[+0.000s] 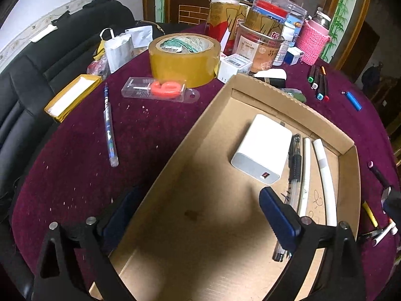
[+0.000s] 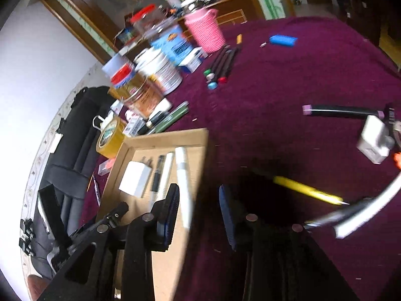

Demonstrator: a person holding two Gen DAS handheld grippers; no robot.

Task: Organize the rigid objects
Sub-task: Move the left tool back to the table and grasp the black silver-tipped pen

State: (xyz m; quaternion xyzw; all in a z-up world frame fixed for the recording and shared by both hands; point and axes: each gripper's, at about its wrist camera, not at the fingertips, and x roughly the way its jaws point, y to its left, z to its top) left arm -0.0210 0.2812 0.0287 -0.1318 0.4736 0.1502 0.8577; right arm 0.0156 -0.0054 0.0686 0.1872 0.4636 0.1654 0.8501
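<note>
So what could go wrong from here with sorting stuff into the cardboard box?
The left gripper, open, straddles the near wall of the cardboard box, so closing or moving might shove the box. The right gripper, open and empty, hangs over the box's edge beside the white marker and could knock it.

Under my left claw [image 1: 200,215]: matt brown cardboard tray [image 1: 263,85], smooth white plastic charger [image 1: 260,148] ahead of the pads. Beyond the tray, glossy tan tape roll [image 1: 184,59]. Everything rests on fuzzy maroon cloth [image 1: 75,150], flecked with lint
</note>
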